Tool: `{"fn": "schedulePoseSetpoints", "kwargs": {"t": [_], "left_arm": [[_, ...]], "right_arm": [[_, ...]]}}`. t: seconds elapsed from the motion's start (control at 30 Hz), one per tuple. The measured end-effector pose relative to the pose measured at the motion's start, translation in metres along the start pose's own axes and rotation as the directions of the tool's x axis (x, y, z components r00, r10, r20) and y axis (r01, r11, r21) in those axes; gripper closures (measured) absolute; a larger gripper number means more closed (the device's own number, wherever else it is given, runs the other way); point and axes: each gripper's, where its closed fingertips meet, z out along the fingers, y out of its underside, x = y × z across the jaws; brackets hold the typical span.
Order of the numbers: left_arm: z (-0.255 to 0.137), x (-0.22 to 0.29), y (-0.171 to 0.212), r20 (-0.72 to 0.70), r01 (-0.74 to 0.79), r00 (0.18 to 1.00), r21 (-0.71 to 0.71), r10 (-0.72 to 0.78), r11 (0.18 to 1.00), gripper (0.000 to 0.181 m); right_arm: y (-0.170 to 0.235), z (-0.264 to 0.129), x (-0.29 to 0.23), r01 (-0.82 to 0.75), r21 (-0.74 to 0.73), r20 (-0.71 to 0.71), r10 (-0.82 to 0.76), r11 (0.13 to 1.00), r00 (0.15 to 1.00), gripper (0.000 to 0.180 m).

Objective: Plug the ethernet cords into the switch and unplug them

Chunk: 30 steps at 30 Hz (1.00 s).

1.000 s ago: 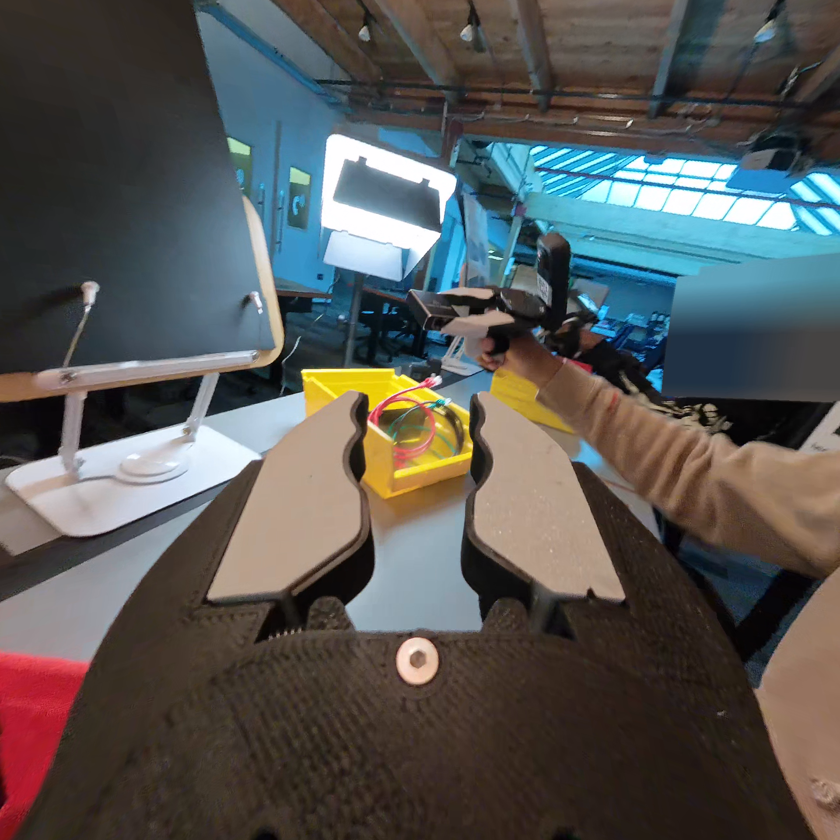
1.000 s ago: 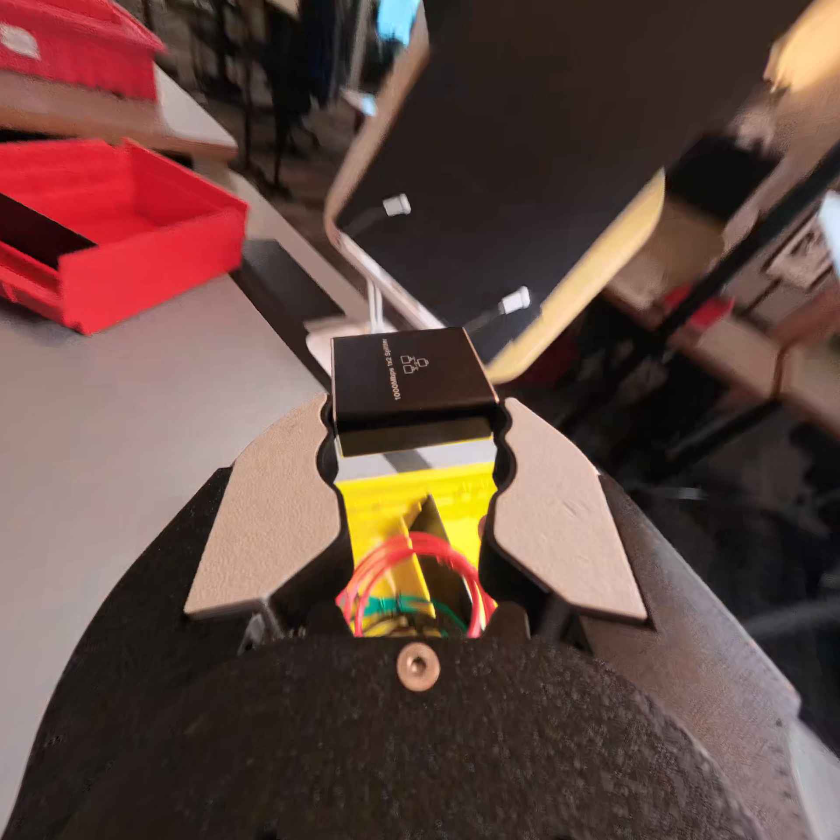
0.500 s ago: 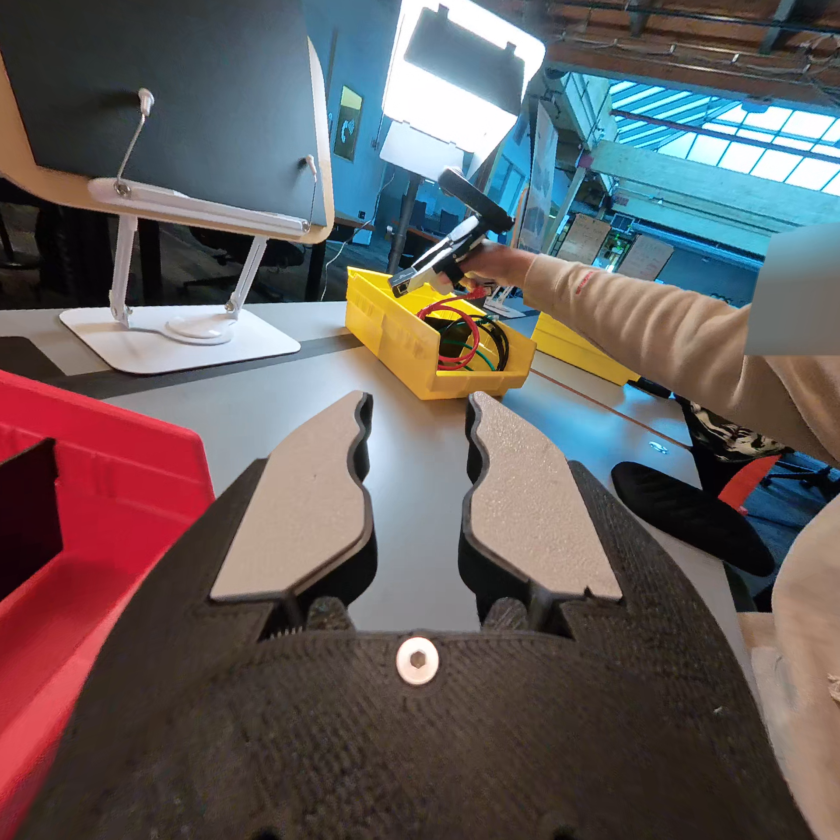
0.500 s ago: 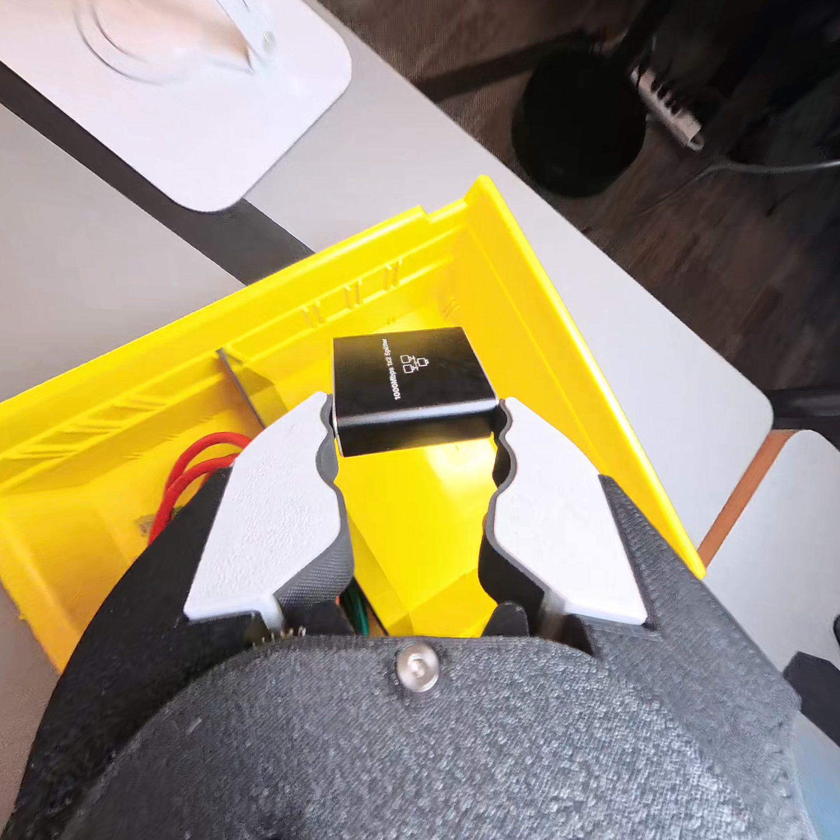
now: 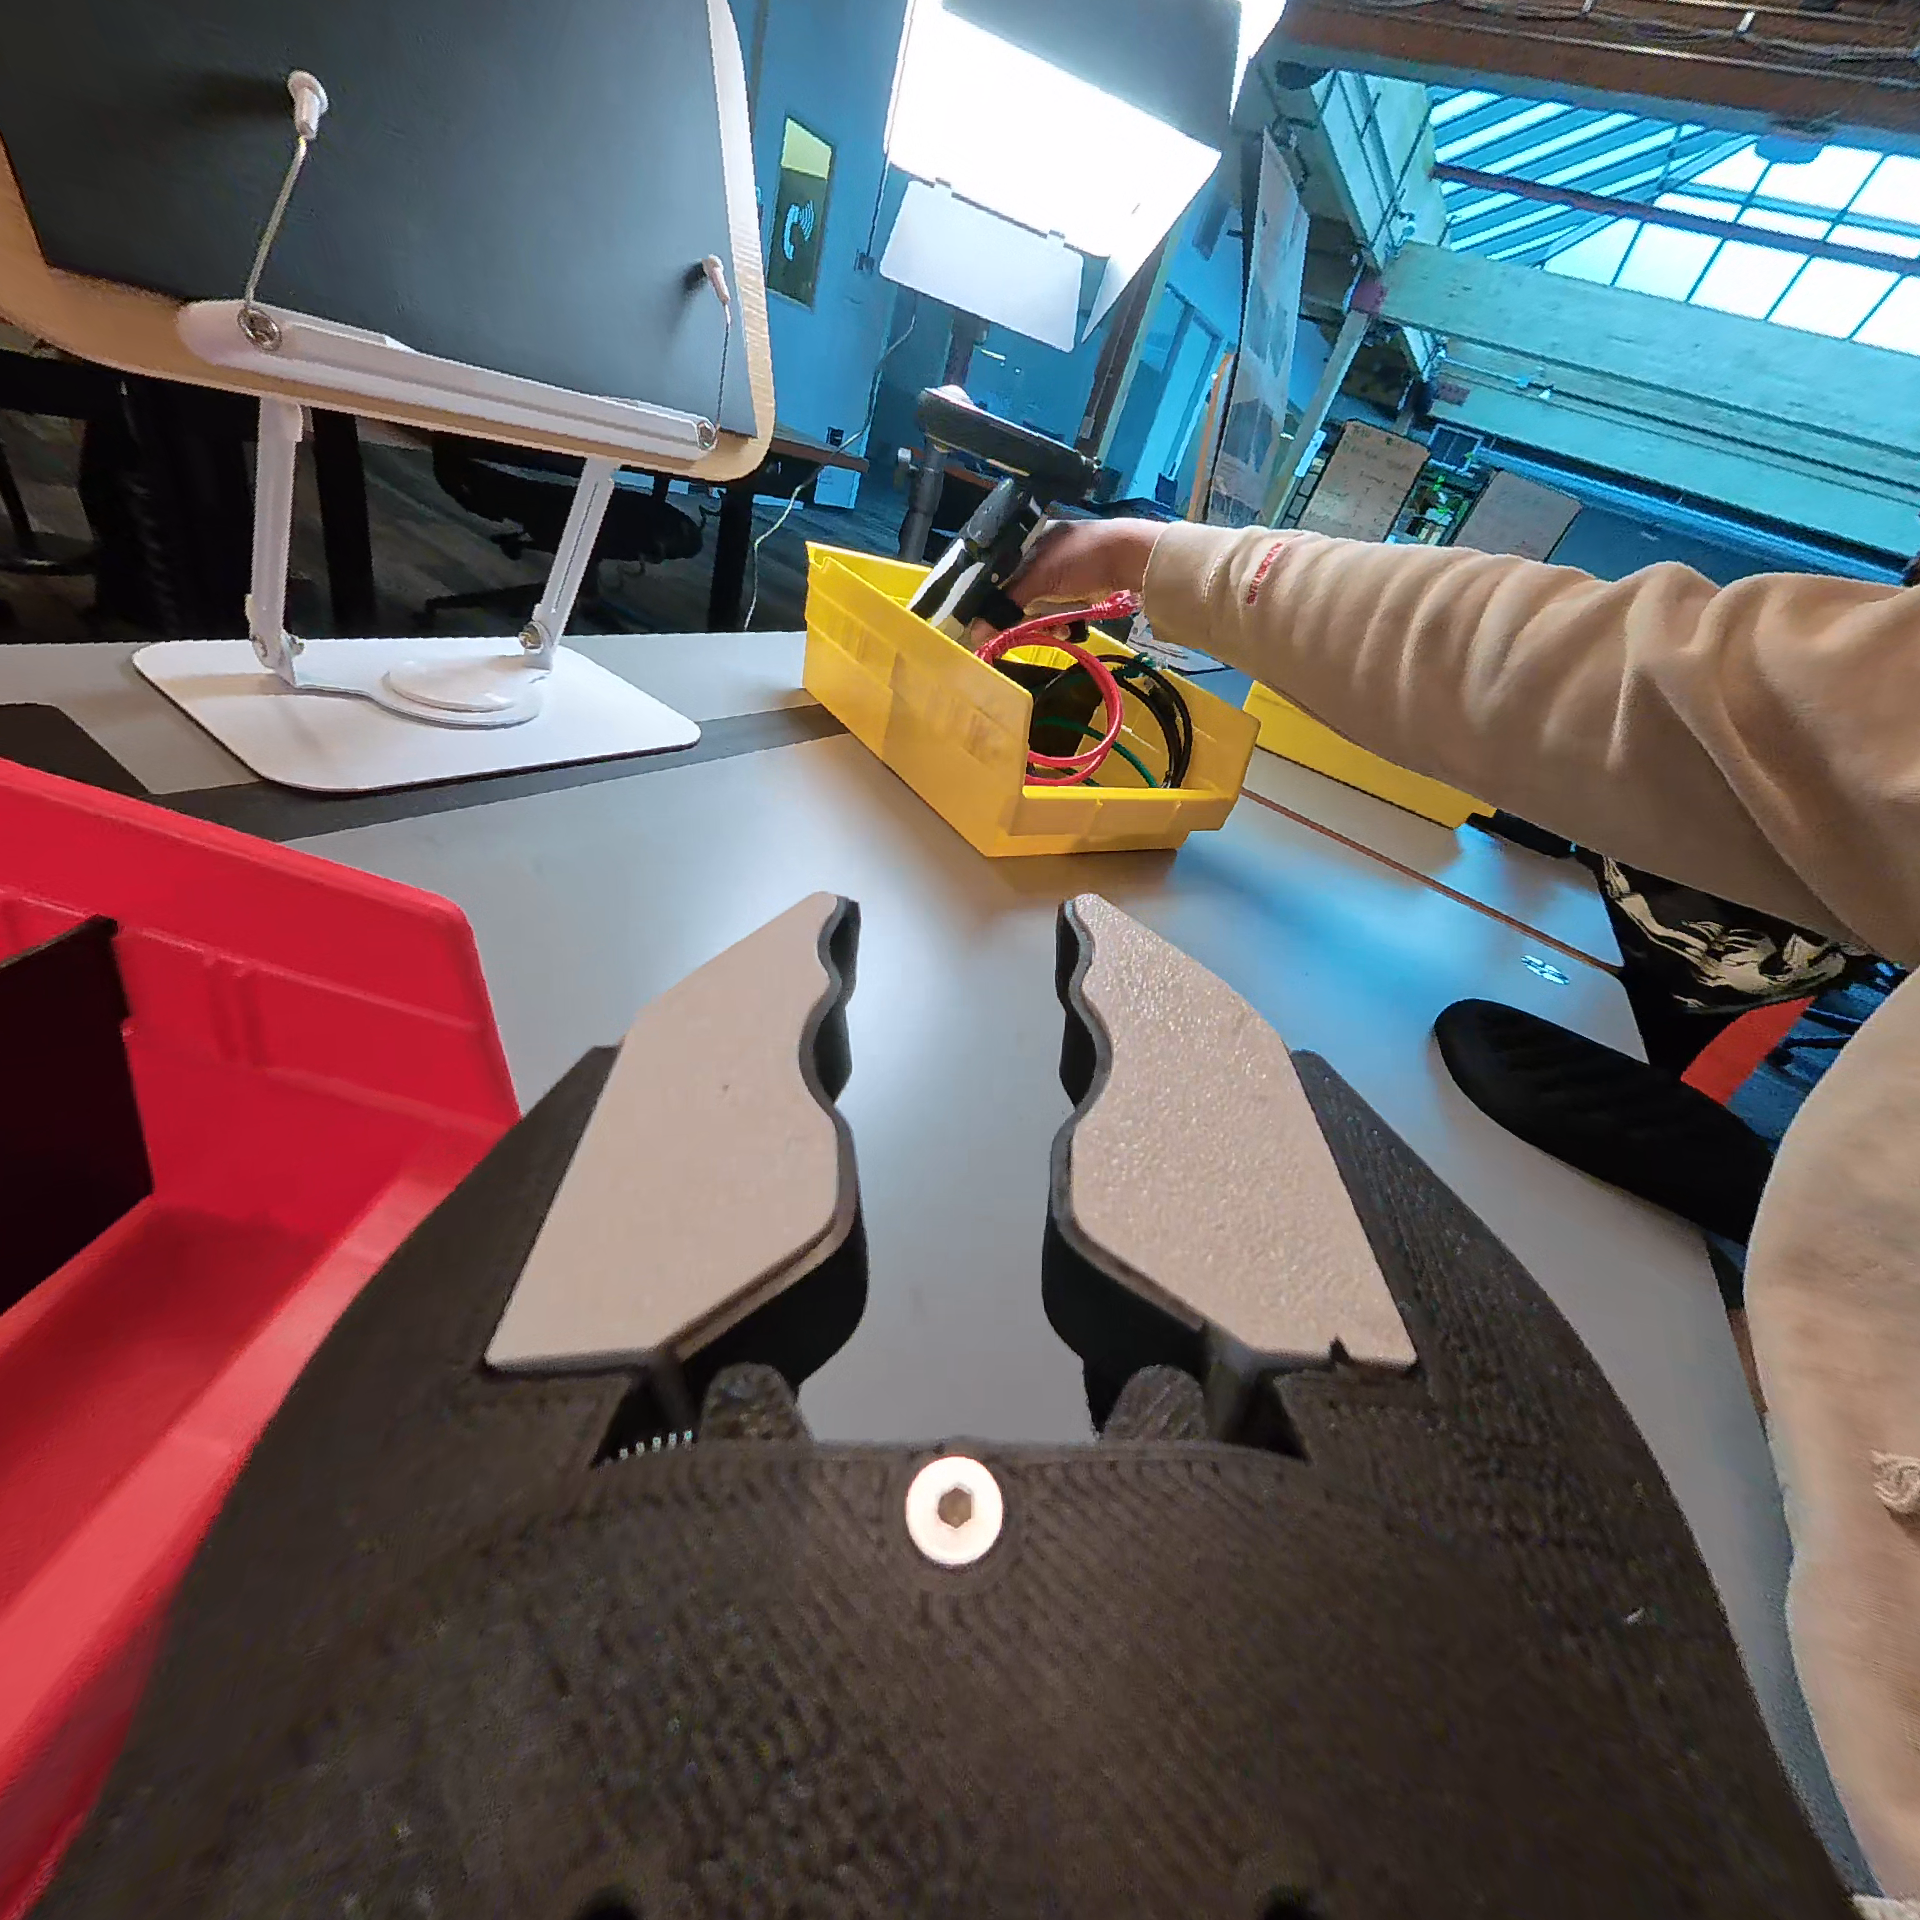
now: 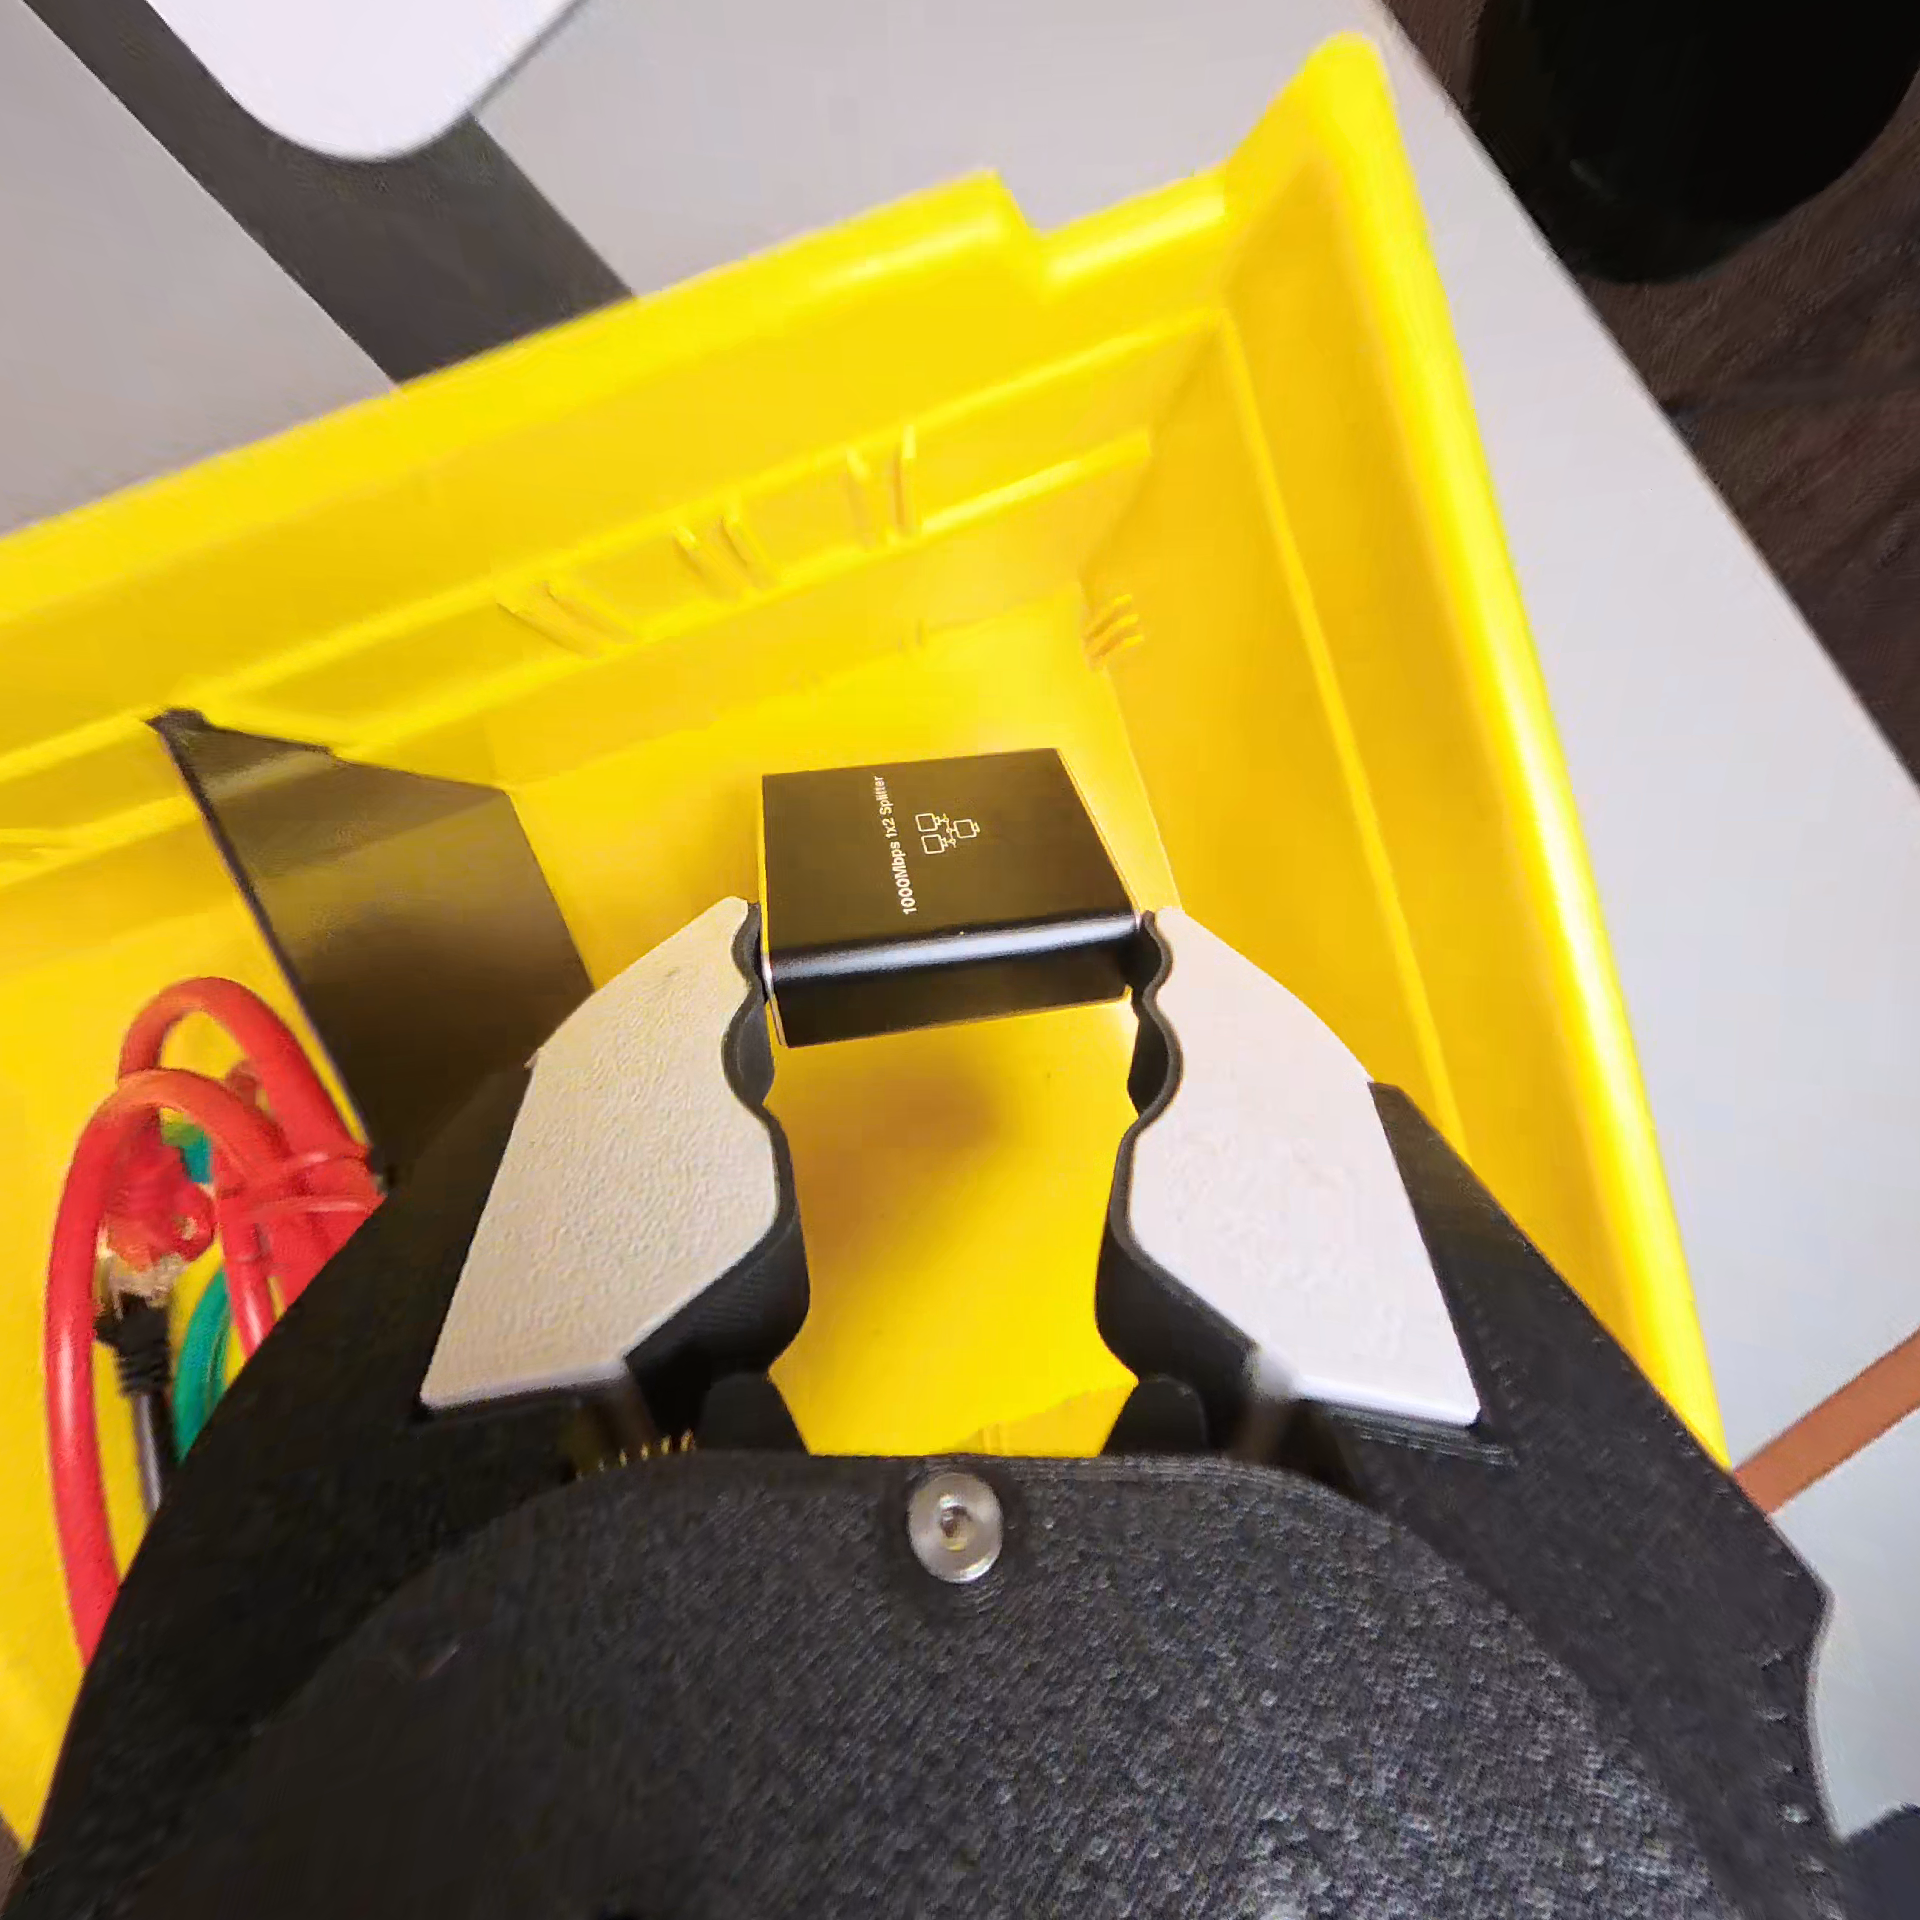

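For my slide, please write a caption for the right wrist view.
Right tool holds a black switch over the yellow bin, beside coiled cords.

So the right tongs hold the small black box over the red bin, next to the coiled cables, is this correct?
Not quite: the right wrist view shows the right tongs holding the small black box over the yellow bin, not a red one. The coiled cables lie beside it.
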Motion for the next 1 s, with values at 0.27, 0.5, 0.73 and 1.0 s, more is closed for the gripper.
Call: {"fn": "schedulePoseSetpoints", "kwargs": {"t": [0.27, 0.5, 0.73, 1.0], "left_arm": [[0.002, -0.002, 0.006, -0.002, 0.013, 1.0, -0.019, -0.013, 1.0, 0.144], [0.001, 0.001, 0.004, -0.004, 0.008, 1.0, -0.013, -0.008, 1.0, 0.145], [-0.002, 0.006, -0.003, -0.006, -0.019, 1.0, 0.008, 0.019, 1.0, 0.145], [-0.008, 0.011, -0.017, 0.021, -0.066, 0.998, 0.029, 0.066, 0.997, 0.146]], "right_arm": [[0.037, 0.011, 0.016, 0.013, -0.226, -0.095, -0.036, 0.974, 0.995, 0.112], [0.045, -0.022, 0.038, 0.037, -0.329, -0.243, -0.122, 0.944, 0.962, 0.115], [0.007, -0.102, 0.019, 0.112, -0.032, -0.381, -0.115, 0.993, 0.917, 0.119], [0.006, -0.158, -0.091, 0.15, 0.417, -0.374, 0.019, 0.896, 0.927, 0.122]]}}
